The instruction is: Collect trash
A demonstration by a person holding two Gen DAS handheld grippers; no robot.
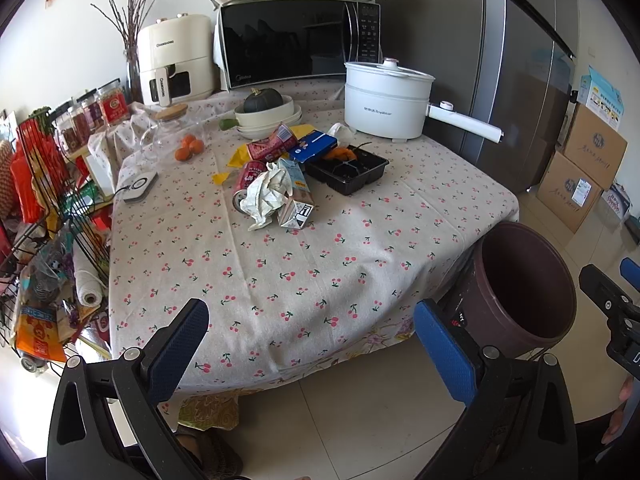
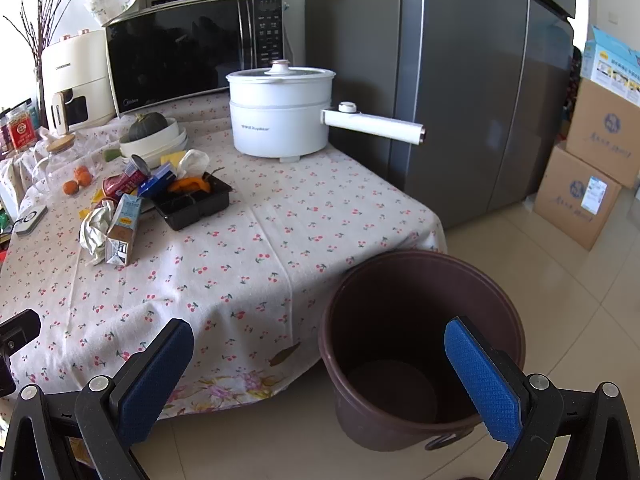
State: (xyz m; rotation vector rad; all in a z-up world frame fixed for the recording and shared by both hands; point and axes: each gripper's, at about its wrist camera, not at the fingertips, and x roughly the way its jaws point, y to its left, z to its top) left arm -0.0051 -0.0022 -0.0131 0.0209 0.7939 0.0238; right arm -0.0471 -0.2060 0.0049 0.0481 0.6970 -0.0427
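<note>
**Both grippers empty, trash pile untouched, bin waiting**

Table (image 1: 304,280) filled the view ahead of both grippers, under a cherry-print cloth. Bin (image 2: 420,320), brown and empty, stood on the floor at the table's corner, just ahead of the right gripper (image 2: 320,384) and to the right of the left gripper (image 1: 316,348). Trash pile sat mid-table, well ahead of both, left of centre for the right one: black tray (image 1: 347,168), carton (image 1: 296,196), crumpled paper (image 1: 267,194), red cans (image 1: 250,182), blue box (image 1: 314,147). Pot (image 1: 386,100) and microwave (image 1: 296,40) stood behind the pile, not trash.

Left gripper was spread wide, holding nothing. Right gripper likewise, jaws apart, nothing between them, one pad over the bin mouth.

Step, as judged: the very start, reach not yet made, nothing in the bin. Next move probably calls for one gripper to go forward to the pile's near edge, close on paper or carton, then carry it back right over the bin. Loose paper may drag neighbours.
</note>
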